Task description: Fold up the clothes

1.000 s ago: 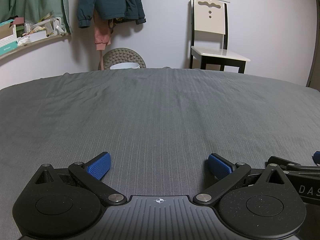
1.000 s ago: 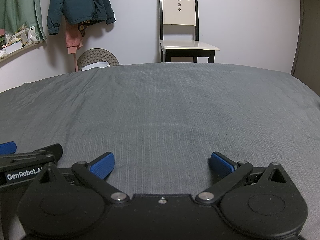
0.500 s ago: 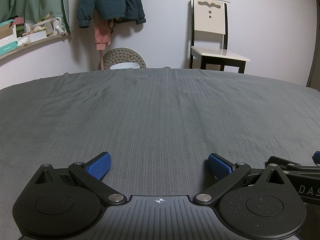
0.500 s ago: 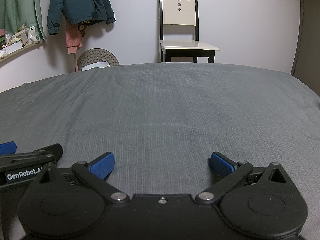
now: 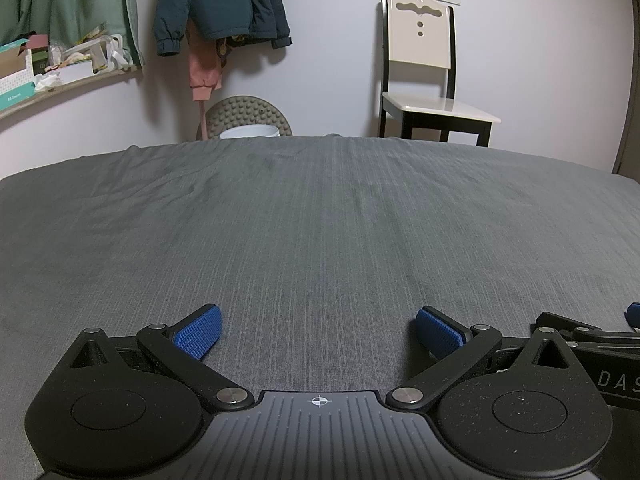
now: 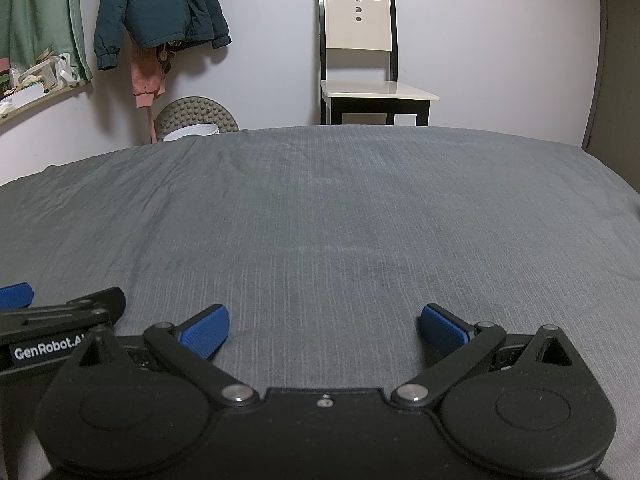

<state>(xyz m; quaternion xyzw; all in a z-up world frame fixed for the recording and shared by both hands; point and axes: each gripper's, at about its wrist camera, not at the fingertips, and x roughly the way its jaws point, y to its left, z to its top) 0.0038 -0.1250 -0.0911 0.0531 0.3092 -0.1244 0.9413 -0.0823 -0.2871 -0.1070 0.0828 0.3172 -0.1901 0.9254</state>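
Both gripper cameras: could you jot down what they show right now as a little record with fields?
Surface: grey ribbed bedspread, nothing lying on the part in view
Left gripper: open, blue ridged pads spread apart, low over the bedspread, holding nothing
Right gripper: open, empty, beside the left one
Clothes to fold: none on the bedspread in view
Hanging on wall: dark teal padded jacket, pink garment beneath it
Furniture: cream-and-black wooden chair past the far edge
Task progress: no garment picked up yet
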